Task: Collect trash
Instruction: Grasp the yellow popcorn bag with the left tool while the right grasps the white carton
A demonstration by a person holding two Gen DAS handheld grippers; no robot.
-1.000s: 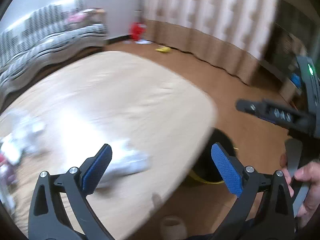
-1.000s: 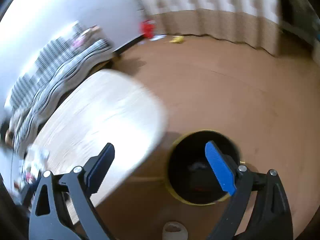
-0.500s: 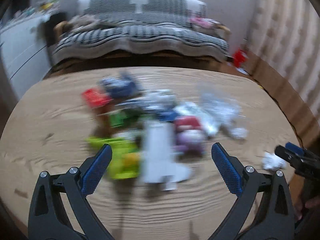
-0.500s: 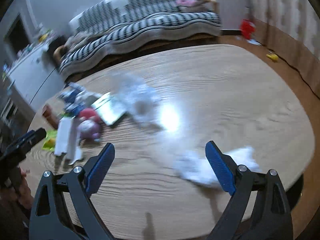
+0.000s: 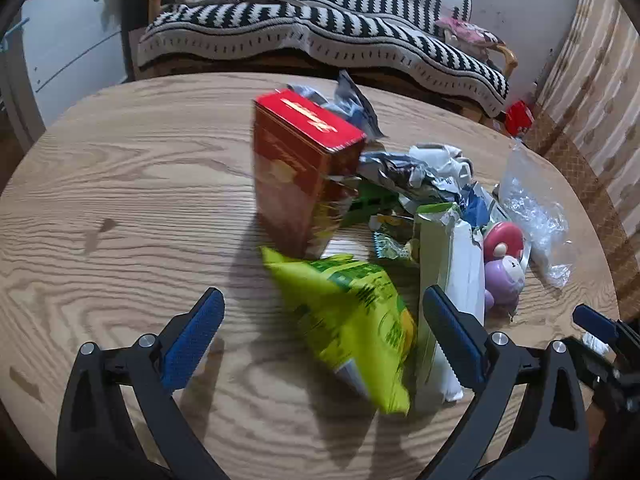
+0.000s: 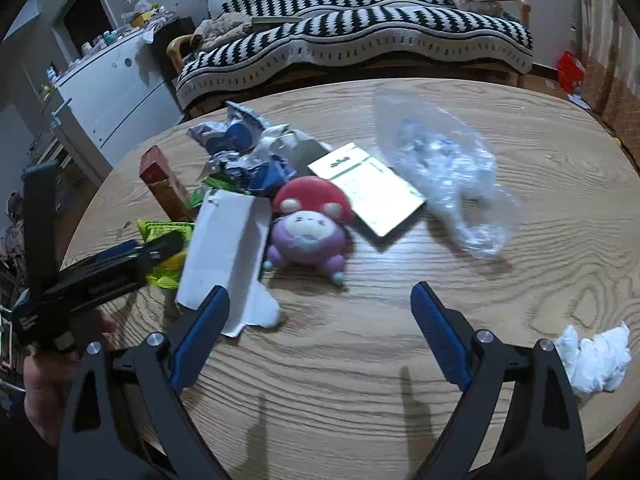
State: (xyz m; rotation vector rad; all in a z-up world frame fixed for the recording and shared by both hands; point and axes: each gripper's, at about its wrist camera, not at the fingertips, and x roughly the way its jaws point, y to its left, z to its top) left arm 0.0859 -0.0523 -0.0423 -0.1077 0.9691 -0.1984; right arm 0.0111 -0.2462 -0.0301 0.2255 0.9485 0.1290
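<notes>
Both claws hung released and empty above a wooden bench (image 5: 120, 184) strewn with litter. The left claw (image 5: 320, 336) gaped over a yellow-green snack bag (image 5: 352, 320), with a torn white carton (image 5: 460, 272) just beside its right finger. Behind the bag a red box (image 5: 296, 184) stood upright, touching a heap of crumpled foil wrappers (image 5: 408, 172). The right claw (image 6: 320, 332) spread wide over bare wood near a purple toy with a red cap (image 6: 308, 228), which lay between the white carton (image 6: 228, 248) and a flat green-and-white packet (image 6: 368, 188). A clear plastic bag (image 6: 444, 168) sat to the packet's right, and a crumpled white tissue (image 6: 596, 356) lay apart near the bench edge. A striped sofa (image 6: 360, 28) stood beyond.
</notes>
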